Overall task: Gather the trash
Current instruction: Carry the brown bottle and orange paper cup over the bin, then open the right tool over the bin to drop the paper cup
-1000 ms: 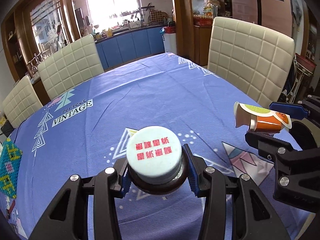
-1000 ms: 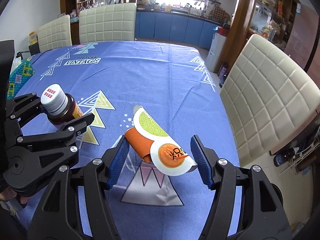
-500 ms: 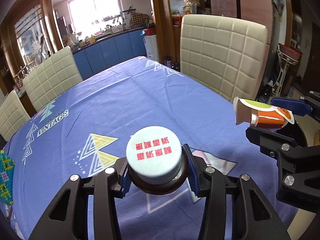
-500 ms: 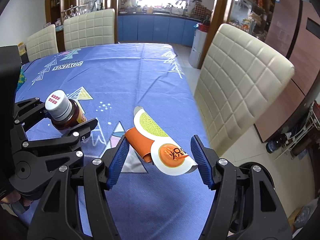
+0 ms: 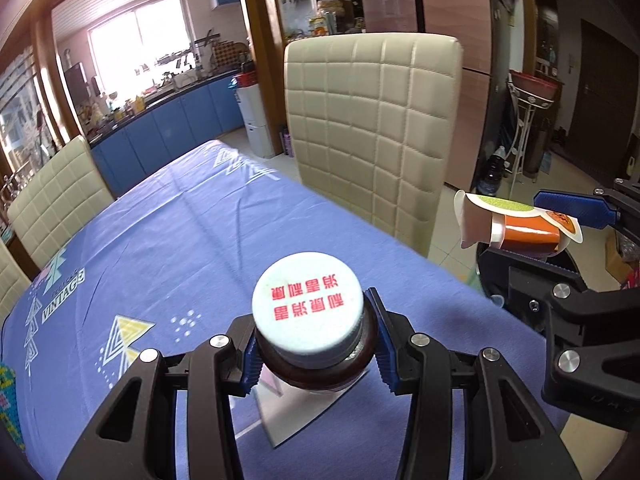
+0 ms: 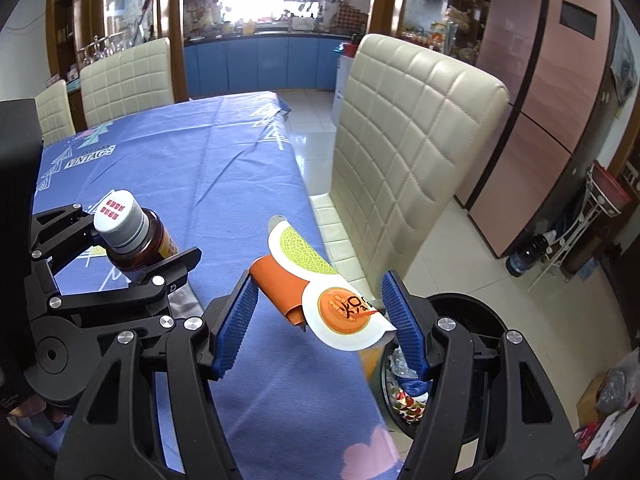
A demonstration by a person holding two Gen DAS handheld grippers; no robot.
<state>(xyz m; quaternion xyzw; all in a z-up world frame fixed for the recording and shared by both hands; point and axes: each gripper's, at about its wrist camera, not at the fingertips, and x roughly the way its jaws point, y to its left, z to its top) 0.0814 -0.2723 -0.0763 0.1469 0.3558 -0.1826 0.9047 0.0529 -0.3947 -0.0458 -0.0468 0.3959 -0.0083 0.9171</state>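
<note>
Above the table edge, left hand-held gripper clamps a brown bottle; right hand-held gripper pinches a wrapper.

Left gripper jaws clamp brown bottle above blue tablecloth; right gripper grips wrapper.

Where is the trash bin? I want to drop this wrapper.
In the right wrist view, the black bin stands on the floor lower right, just past the right gripper, beside the table's edge.
</note>
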